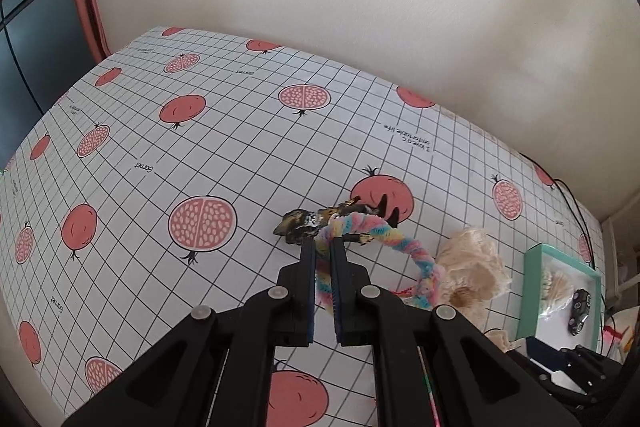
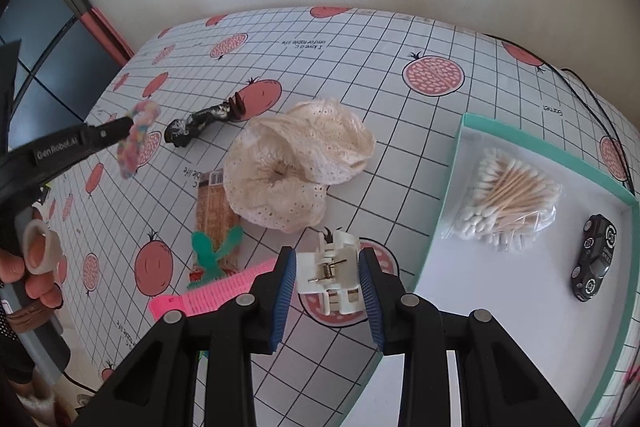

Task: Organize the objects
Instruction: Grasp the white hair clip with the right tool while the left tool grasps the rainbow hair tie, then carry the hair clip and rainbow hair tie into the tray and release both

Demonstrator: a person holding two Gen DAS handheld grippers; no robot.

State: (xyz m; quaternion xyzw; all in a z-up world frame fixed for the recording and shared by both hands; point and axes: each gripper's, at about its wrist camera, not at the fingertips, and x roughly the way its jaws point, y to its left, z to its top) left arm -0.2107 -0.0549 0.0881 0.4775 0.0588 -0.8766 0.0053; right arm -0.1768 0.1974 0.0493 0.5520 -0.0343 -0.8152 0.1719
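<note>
The left gripper (image 1: 322, 247) pinches a pastel fuzzy loop (image 1: 376, 227) above the pomegranate-print tablecloth (image 1: 160, 147), just over a dark marbled hair claw (image 2: 200, 123). The right gripper (image 2: 327, 279) clamps a white hair claw (image 2: 332, 267) (spring showing) beside the teal tray (image 2: 520, 287) holding cotton swabs (image 2: 508, 199).

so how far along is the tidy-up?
Done: cotton swabs and a small black car in the teal box. In hand: left gripper holds the rainbow scrunchie, right gripper the white claw clip. Left: dark clip, lace cloth, pink comb.
</note>
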